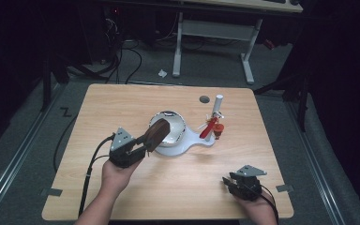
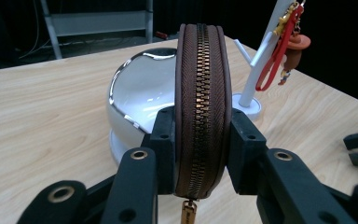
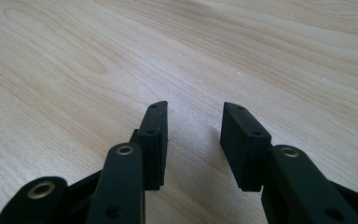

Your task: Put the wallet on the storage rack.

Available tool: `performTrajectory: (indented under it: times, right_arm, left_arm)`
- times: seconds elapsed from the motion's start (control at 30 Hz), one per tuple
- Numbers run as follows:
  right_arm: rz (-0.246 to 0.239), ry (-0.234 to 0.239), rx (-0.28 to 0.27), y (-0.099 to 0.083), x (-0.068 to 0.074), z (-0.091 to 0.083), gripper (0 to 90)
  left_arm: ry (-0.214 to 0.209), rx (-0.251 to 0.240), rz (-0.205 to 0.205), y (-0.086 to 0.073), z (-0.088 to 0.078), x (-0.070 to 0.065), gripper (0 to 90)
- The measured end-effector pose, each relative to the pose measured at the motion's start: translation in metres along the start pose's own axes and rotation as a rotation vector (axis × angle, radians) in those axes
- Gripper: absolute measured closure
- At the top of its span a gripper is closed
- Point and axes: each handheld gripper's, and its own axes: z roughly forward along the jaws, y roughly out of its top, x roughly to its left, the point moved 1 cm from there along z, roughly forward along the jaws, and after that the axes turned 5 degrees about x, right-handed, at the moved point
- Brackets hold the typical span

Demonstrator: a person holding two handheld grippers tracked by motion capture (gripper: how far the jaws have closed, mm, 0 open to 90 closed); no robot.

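Pouch (image 2: 201, 107) sits clamped on edge in my left gripper (image 1: 146, 140), zipper up, at frame centre just left of the white bowl (image 1: 174, 123), its long axis pointing into it. My right gripper (image 1: 233, 179) rests released, empty, lower right, well apart.

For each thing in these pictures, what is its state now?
Brown pouch: zipped shut, held on edge.
Left gripper: shut on the brown pouch.
Right gripper: open, nothing between its jaws.
White bowl: upright on the table.
White stand: upright, red strap hanging from it.
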Motion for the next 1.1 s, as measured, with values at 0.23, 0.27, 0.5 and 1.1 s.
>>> performTrajectory:
  times: [0.23, 0.27, 0.5, 1.1]
  right_arm:
    - [-0.001, -0.001, -0.002, 0.0, 0.0, -0.001, 62.1]
    - [-0.001, -0.001, -0.002, 0.0, 0.0, -0.001, 62.1]
    - [-0.002, 0.001, -0.002, 0.0, 0.0, -0.001, 62.2]
    - [0.001, 0.005, 0.0, -0.001, -0.001, -0.001, 62.3]
  left_arm:
    - [-0.009, 0.021, -0.004, 0.008, 0.025, 0.004, 67.4]
    - [-0.008, 0.023, -0.004, 0.008, 0.027, 0.004, 67.4]
    - [-0.013, 0.025, 0.009, 0.012, 0.041, 0.002, 67.4]
    - [-0.006, 0.059, 0.033, 0.016, 0.067, 0.005, 66.8]
